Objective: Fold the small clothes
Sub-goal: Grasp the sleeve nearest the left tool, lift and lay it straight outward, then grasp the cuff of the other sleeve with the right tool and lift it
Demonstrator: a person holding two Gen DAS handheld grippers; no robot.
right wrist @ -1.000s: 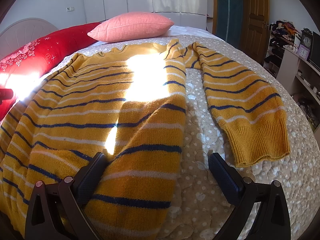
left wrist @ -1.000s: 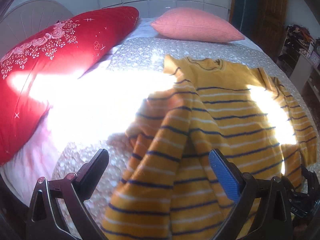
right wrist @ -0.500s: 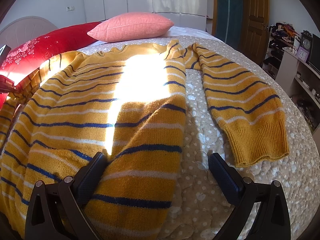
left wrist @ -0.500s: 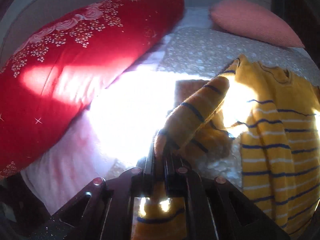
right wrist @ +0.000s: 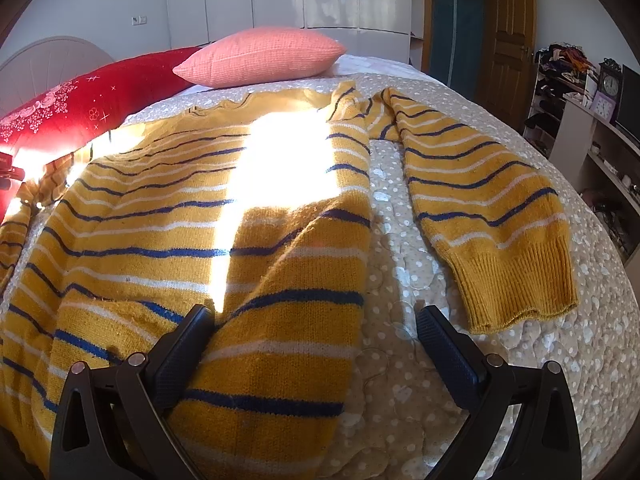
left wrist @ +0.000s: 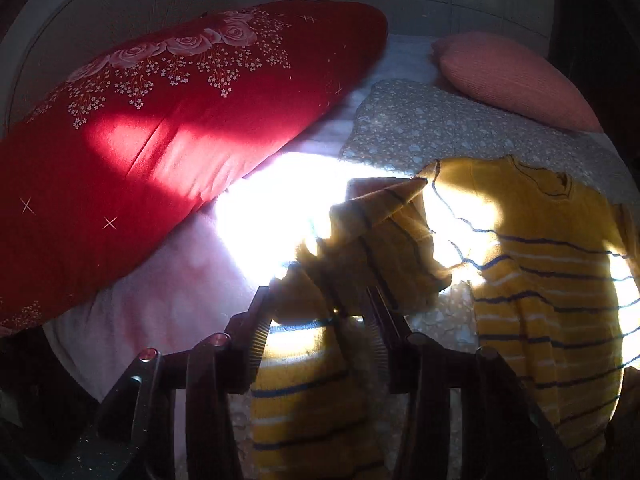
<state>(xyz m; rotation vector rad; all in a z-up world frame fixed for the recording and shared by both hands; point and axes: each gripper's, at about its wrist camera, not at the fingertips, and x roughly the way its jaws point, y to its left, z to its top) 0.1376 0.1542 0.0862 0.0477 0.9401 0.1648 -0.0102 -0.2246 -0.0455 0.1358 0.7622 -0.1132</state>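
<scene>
Count: 1 sweater (right wrist: 168, 216), mustard yellow w/ blue + white stripes. 2 sleeves. 2 pillows: 1 red pillow (left wrist: 160, 128) w/ flower print, 1 pink pillow (right wrist: 260, 58). 1 bed w/ dotted grey quilt (right wrist: 400, 280). 2 grippers.

Sweater lies spread on quilt, neck toward the pillows, hem toward the cams. Strong sun patch across the chest; detail there washed out.

Left gripper (left wrist: 320, 300): jaws opening, part way apart. The sweater's left sleeve (left wrist: 360, 248) sits bunched between the jaws, cuff end raised off the bed and pointing up-right toward the shoulder. Ribbed pads flank the knit; the left pad looks clear of it, the right one lies against the bunch, so no pinch seen. More sleeve knit hangs below the jaws, sunlit. Body of the sweater is to the right of this gripper in left wrist view; red pillow to the left, well apart.

Right gripper (right wrist: 312, 320): fingers spread wide, gripping nothing. Left finger (right wrist: 180, 356) rests on/at the sweater's lower body near the hem; right finger (right wrist: 444, 356) over bare quilt. Side edge of the sweater runs between the two fingers. Right sleeve (right wrist: 480, 208) lies flat on the quilt, beyond and right of this gripper, cuff near the right finger but apart.
</scene>
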